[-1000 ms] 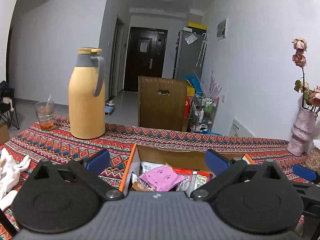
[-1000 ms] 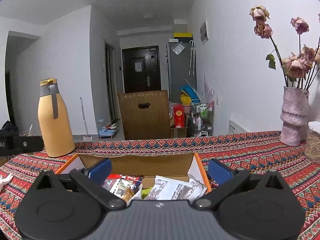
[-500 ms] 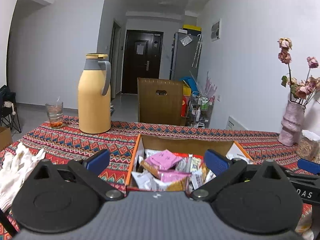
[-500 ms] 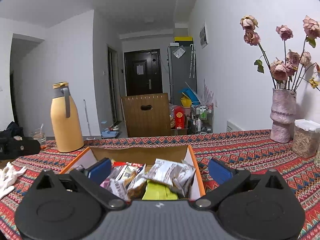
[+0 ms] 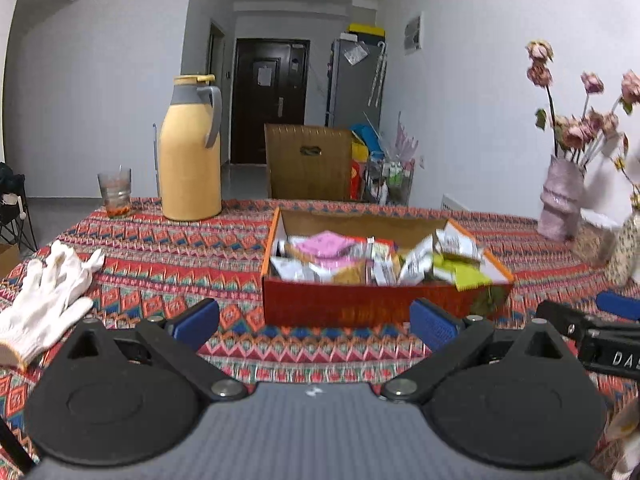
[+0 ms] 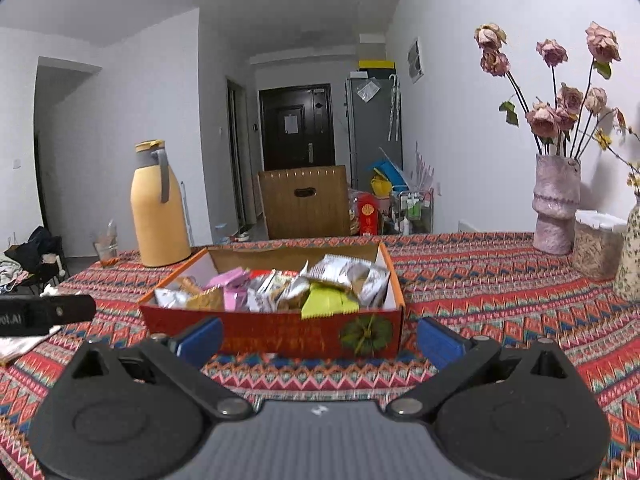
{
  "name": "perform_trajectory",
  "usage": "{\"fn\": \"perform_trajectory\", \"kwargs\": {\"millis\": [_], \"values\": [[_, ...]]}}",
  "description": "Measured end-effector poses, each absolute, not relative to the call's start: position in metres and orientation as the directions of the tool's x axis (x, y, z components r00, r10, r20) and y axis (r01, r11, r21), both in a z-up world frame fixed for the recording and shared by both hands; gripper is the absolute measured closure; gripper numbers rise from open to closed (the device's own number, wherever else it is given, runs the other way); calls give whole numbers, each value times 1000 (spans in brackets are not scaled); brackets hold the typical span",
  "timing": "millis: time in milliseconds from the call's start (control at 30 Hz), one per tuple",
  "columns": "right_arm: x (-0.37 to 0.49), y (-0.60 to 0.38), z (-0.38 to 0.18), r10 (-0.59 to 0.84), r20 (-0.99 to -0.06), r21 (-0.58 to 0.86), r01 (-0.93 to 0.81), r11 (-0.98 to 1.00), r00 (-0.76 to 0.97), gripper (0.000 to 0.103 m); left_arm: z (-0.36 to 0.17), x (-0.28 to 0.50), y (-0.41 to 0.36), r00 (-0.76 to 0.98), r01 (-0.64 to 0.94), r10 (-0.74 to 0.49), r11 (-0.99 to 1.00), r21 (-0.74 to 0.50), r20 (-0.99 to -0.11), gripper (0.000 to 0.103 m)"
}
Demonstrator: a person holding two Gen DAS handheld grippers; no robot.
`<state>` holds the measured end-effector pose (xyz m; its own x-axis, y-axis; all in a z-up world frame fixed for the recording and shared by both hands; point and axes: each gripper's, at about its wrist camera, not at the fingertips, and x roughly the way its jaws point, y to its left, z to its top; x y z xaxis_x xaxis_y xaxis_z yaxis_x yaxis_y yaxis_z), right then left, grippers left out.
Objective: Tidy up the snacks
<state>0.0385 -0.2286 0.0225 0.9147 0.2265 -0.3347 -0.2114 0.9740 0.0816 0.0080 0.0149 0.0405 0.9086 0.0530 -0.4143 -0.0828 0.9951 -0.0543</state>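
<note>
Orange cardboard box (image 6: 276,334) sits mid-counter (image 6: 480,292) on the patterned cloth, heaped with snack packets (image 6: 336,276), some riding above its rim. A careless reach could knock the top packets over the edge. Both the left hand-held gripper (image 5: 316,318) and the right hand-held gripper (image 6: 320,338) hover level just short of the box's near wall, jaws spread wide, holding nothing.

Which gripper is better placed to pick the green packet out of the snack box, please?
Probably the right gripper: open and empty, it faces the box with the green packet nearly centred. For the left gripper, that packet lies off to the right.
</note>
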Motion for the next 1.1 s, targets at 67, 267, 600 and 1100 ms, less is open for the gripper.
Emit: {"fn": "perform_trajectory", "kwargs": {"millis": [67,267,600,1100], "values": [[32,-229,17,228,-349,81,-214,974,909,0,34,1,14,903,-78,47,995,-55,-426,0],[18,-232,-1,243,-405,103,-221,970,881,0,13,-16,10,884,-47,22,998,-43,-466,0],[5,-240,-23,233,-463,115,-203,972,855,0,-7,-26,8,857,-40,8,998,-51,-516,0],[5,-244,-27,228,-478,116,-196,974,848,0,-9,-28,8,850,-45,10,997,-54,-526,0]]}}
